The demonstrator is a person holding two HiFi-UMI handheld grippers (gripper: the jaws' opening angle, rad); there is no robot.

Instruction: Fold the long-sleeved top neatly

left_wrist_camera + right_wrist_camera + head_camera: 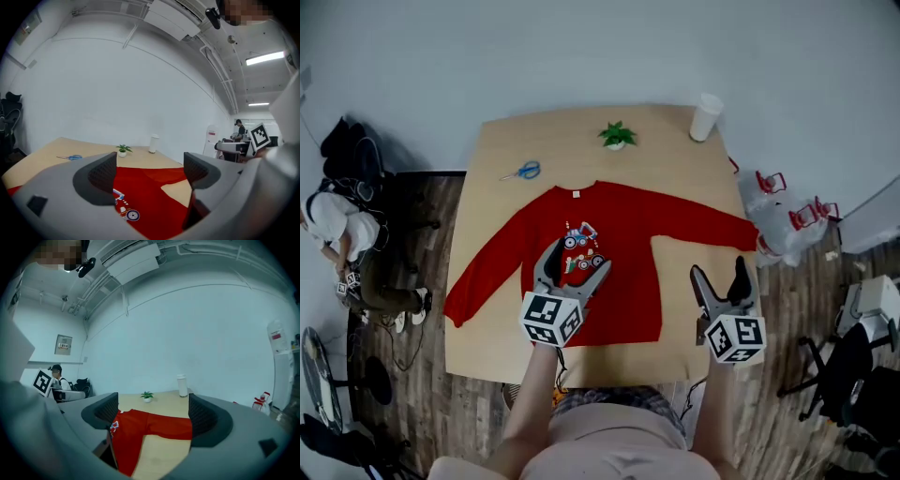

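Note:
A red long-sleeved top point(623, 244) lies flat, front up, on the wooden table point(497, 159), both sleeves spread out to the sides and a cartoon print on its chest. My left gripper point(577, 261) hovers over the print with its jaws open and nothing between them; the top point(154, 197) shows below the jaws. My right gripper point(718, 275) stands open above bare table just right of the top's hem, below the right sleeve point(712, 225). In the right gripper view the top point(140, 432) lies ahead and left, and the jaws are empty.
Blue scissors point(523, 171), a small potted plant point(617, 136) and a white cup point(706, 116) sit along the table's far part. A bag with red clips point(783, 220) lies on the floor at the right. A seated person point(342, 234) is at the left.

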